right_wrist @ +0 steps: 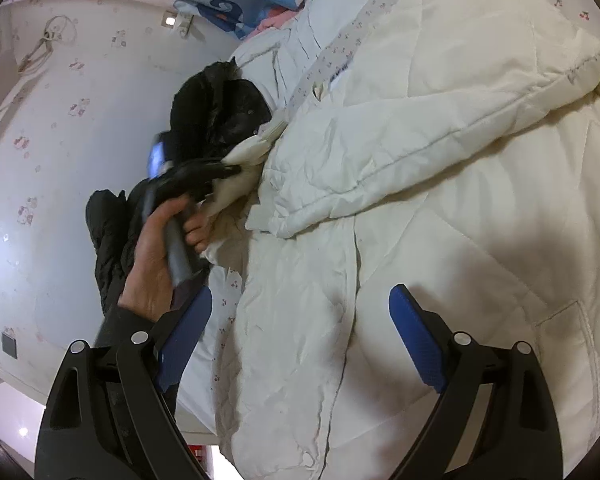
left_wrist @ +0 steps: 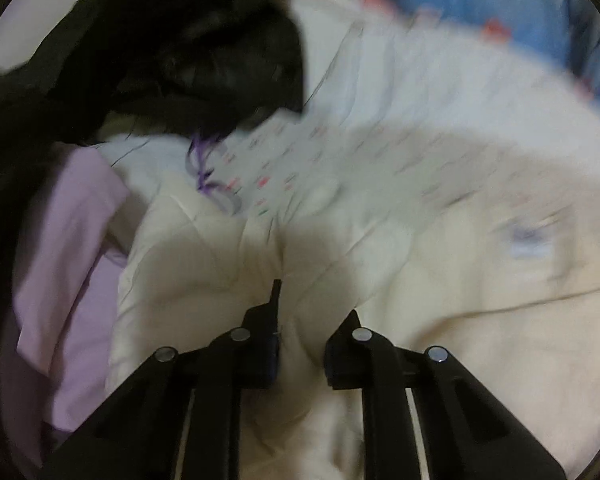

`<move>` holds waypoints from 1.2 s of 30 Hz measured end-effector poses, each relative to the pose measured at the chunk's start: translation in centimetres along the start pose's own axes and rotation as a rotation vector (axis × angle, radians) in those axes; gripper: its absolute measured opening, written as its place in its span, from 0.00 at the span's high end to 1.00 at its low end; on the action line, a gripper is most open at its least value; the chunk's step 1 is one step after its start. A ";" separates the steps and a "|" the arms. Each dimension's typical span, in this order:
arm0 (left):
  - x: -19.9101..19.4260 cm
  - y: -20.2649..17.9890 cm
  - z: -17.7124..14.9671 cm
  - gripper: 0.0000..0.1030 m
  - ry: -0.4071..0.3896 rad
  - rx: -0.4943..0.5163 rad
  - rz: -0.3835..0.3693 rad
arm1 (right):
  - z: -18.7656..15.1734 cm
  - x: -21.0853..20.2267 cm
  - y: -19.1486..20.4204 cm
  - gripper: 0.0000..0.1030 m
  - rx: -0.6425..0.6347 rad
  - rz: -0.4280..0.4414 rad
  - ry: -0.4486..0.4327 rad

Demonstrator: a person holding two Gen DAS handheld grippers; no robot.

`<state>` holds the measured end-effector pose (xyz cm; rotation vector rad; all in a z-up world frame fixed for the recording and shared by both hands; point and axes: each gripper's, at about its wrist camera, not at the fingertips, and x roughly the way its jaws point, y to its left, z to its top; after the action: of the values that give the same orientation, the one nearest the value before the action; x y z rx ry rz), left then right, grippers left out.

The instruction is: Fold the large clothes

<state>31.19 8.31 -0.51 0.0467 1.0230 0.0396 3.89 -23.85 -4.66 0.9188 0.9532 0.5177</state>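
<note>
Left wrist view: left gripper [left_wrist: 300,336] angled down onto cream jacket [left_wrist: 380,240], jaws clamped on a pinched ridge of its fabric; black garment [left_wrist: 204,56] beyond, pink cloth [left_wrist: 68,248] at left. Right wrist view: right gripper [right_wrist: 300,344] above jacket [right_wrist: 440,184], jaws wide apart, holding nothing; jacket spread ahead and rightward on bed [right_wrist: 100,128], sleeve lying across; left hand [right_wrist: 160,256] nearer the sleeve end, gripper [right_wrist: 232,169] nipping it.

The left wrist view looks steeply down, close over the white jacket [left_wrist: 380,300]. The right wrist view sits farther back, tilted less steeply, facing the same jacket [right_wrist: 440,184]. Both share the black garment [left_wrist: 204,60] [right_wrist: 220,116], near 11 o'clock in each.
</note>
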 end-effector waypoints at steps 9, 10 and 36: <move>-11.3 -3.8 -13.7 0.84 -0.274 0.115 -0.482 | 0.7 -0.8 0.3 0.08 0.042 0.168 -0.027; -11.1 -4.7 -15.3 0.84 -0.272 0.148 -0.488 | 0.7 -0.6 -0.1 0.07 0.062 0.191 -0.018; -12.8 -5.6 -22.2 0.76 -0.314 0.049 -0.616 | 1.4 2.0 -1.6 0.85 0.107 0.374 -0.076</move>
<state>5.65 2.49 -1.49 -0.2132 0.6902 -0.5394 6.04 -23.86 -6.56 1.2148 0.7475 0.7469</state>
